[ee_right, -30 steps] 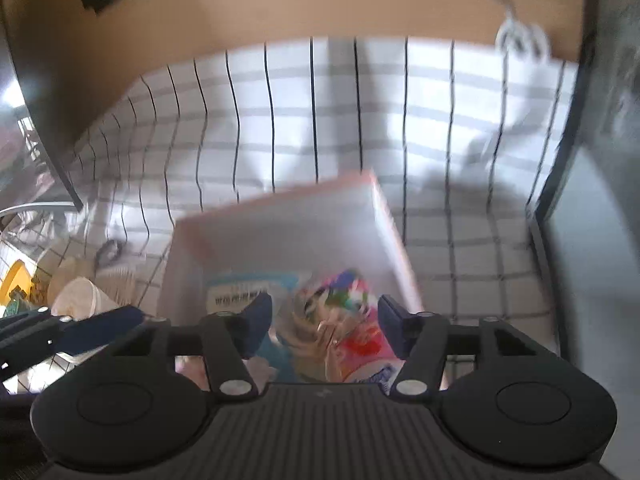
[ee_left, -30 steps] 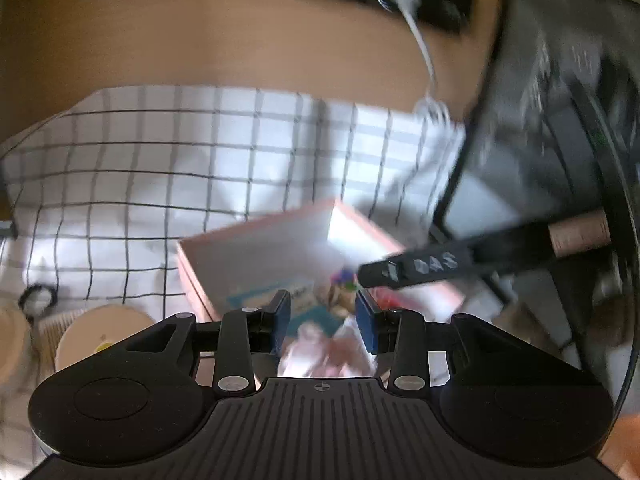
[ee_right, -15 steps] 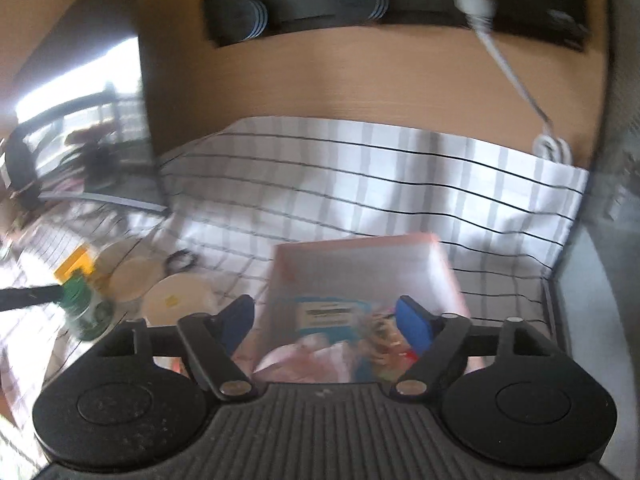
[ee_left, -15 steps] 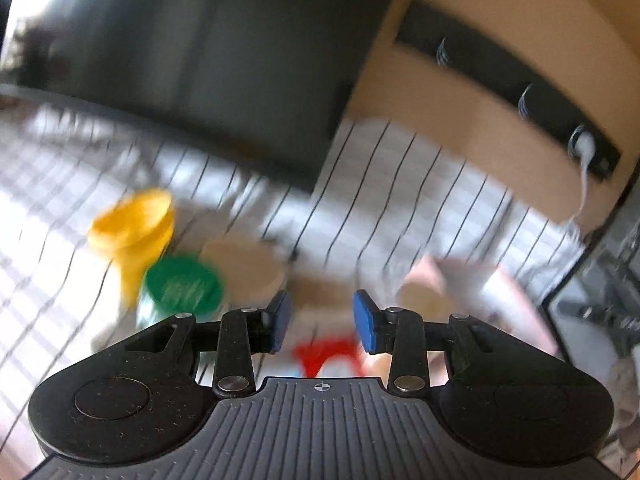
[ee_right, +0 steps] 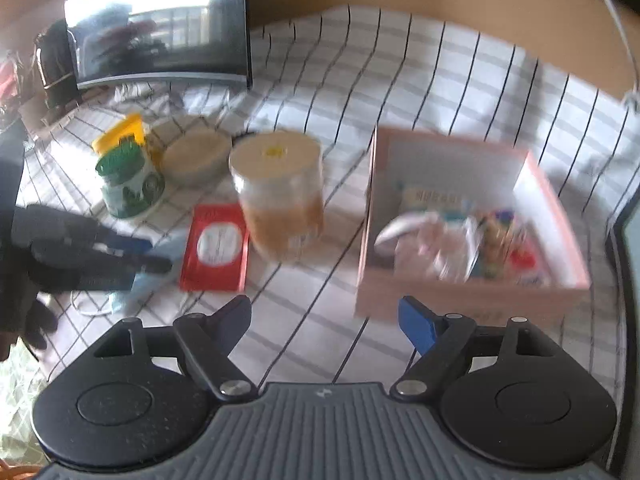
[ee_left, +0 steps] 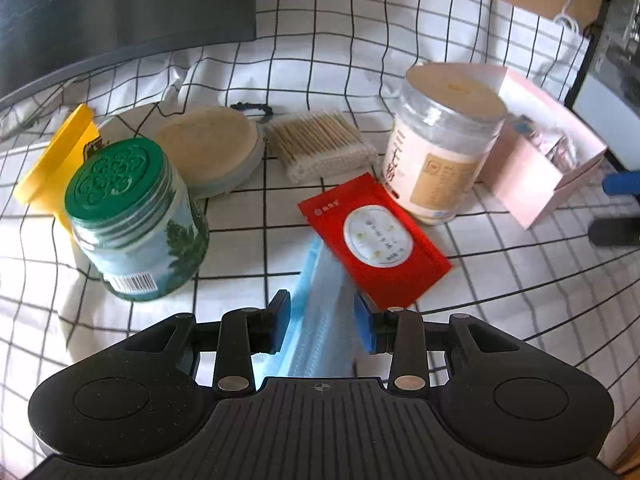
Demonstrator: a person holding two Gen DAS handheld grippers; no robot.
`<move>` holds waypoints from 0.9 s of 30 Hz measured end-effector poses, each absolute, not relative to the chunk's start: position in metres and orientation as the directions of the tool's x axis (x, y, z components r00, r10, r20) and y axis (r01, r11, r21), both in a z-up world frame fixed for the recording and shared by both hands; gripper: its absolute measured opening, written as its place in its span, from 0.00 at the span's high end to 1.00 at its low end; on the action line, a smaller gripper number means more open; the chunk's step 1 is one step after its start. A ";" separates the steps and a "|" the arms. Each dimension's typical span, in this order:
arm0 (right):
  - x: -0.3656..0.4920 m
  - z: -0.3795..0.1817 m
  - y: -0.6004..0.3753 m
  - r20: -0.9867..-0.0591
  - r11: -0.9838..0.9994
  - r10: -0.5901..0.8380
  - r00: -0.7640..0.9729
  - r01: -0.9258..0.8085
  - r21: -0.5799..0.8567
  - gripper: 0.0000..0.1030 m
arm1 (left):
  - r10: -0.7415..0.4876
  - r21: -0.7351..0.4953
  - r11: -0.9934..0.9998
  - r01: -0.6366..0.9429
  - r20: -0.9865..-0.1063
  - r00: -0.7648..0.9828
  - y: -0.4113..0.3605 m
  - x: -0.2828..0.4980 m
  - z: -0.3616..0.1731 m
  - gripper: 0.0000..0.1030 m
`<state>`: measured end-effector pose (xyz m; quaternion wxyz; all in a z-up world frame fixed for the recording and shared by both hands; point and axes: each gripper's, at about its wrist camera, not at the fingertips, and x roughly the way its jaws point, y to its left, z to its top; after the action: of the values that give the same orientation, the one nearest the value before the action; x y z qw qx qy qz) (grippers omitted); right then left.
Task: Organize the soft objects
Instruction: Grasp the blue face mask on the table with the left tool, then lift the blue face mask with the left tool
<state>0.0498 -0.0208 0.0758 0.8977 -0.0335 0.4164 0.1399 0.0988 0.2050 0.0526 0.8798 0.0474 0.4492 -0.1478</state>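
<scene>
Your left gripper straddles the blue face mask beside the red wipes pack, fingers unclenched; your right gripper hangs released before the pink box.

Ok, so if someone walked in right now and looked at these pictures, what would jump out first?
Probably the red wipes pack lying flat in the middle of the checked cloth, with a blue face mask between the open fingers of the left gripper. Next, the green-lidded jar at left and the pink box of packets at right.
</scene>
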 end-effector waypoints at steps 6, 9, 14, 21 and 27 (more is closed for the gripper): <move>0.050 0.059 -0.013 -0.790 0.964 0.226 0.570 -0.248 0.097 0.21 | -0.291 -0.141 0.939 0.315 -0.812 0.505 0.209 0.121 0.044 0.61; 0.051 0.053 -0.011 -0.801 0.968 0.218 0.558 -0.229 0.104 0.21 | -0.319 -0.138 0.916 0.377 -0.819 0.477 0.201 0.118 0.044 0.61; 0.055 0.041 -0.011 -0.822 0.970 0.217 0.527 -0.212 0.121 0.21 | -0.293 -0.045 0.893 0.449 -0.816 0.499 0.186 0.106 0.042 0.58; 0.055 0.033 -0.006 -0.820 0.966 0.232 0.523 -0.225 0.130 0.21 | -0.254 -0.047 0.925 0.376 -0.813 0.524 0.180 0.105 0.039 0.56; 0.050 0.033 -0.003 -0.805 0.959 0.234 0.545 -0.266 0.099 0.21 | -0.215 -0.018 0.941 0.338 -0.802 0.557 0.177 0.096 0.039 0.73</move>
<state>0.0504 -0.0029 0.0329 0.8788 -0.0174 0.4551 0.1423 0.0962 0.1774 0.0393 0.8797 0.0689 0.4435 -0.1572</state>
